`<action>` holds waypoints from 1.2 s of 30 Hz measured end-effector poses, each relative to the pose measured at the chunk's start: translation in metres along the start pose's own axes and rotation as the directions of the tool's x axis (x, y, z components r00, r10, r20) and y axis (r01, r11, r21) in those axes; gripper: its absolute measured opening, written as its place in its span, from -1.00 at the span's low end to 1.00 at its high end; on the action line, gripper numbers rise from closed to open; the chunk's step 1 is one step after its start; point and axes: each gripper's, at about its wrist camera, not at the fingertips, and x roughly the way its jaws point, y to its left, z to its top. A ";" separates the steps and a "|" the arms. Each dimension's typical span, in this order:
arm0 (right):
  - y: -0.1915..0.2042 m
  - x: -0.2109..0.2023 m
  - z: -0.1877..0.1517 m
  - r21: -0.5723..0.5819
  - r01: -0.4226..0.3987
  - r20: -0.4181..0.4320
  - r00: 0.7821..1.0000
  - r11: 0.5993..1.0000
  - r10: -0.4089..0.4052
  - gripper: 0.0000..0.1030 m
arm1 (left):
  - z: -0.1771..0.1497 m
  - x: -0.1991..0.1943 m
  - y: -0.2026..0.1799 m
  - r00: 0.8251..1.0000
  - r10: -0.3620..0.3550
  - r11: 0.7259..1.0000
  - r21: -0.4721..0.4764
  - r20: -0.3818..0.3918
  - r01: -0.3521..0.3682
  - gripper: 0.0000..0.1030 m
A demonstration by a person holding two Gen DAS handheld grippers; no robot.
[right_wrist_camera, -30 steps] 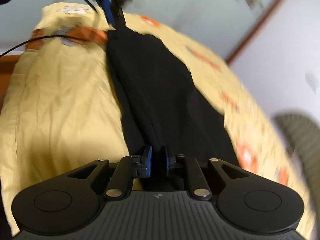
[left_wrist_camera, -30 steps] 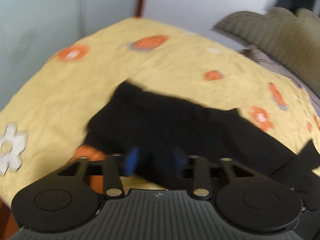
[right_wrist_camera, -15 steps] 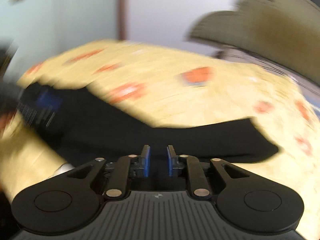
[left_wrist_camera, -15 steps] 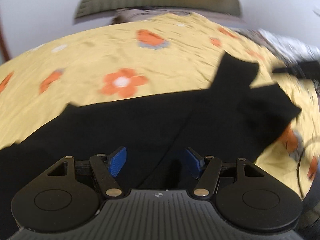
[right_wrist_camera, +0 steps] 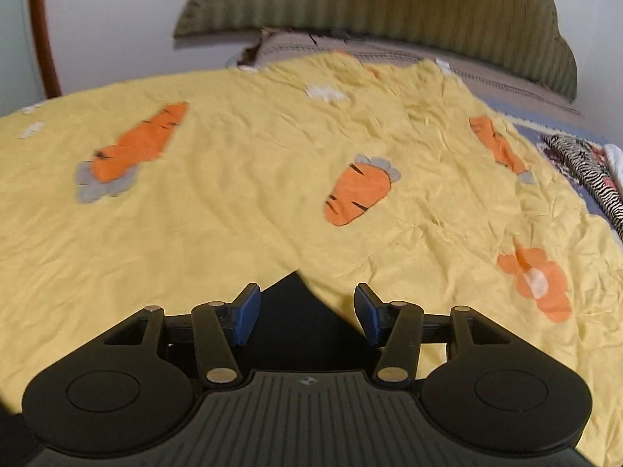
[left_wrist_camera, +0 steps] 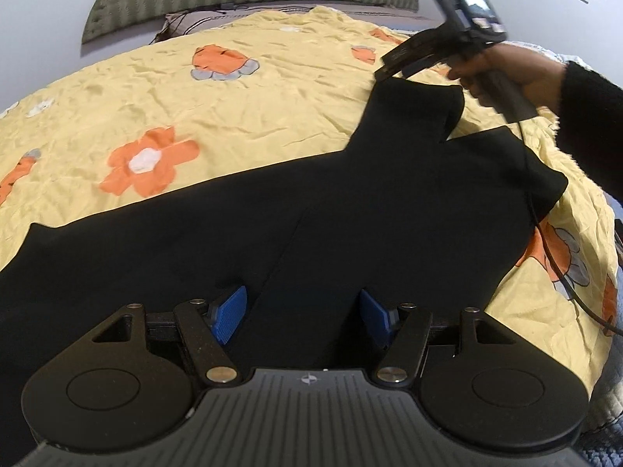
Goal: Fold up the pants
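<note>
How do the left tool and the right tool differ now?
The left tool hangs over the broad middle of the black pants; the right tool has only a small pants corner between its fingers. Ahead of the left lies mostly pants, ahead of the right mostly yellow sheet. Both are open.

I am in a home bedroom: a bed (left_wrist_camera: 272, 89) with a yellow carrot-and-flower cover, a padded green headboard (right_wrist_camera: 389, 4), pale walls.
</note>
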 end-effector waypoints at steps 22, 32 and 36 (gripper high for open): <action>-0.056 -0.175 -0.033 0.152 -0.195 0.500 0.861 0.969 0.095 -0.91 | 0.029 -0.039 -0.023 0.962 0.166 0.986 -0.056 0.217 -0.157 -0.91; -0.114 -0.210 -0.181 0.398 -0.037 0.281 0.956 0.917 -0.083 -0.95 | -0.018 -0.013 -0.069 0.991 0.117 0.977 0.170 0.067 -0.127 -0.91; -0.105 -0.195 -0.175 0.473 -0.218 0.274 0.957 0.854 0.093 -0.62 | -0.018 -0.013 -0.069 0.990 0.127 0.976 0.169 0.068 -0.137 -0.89</action>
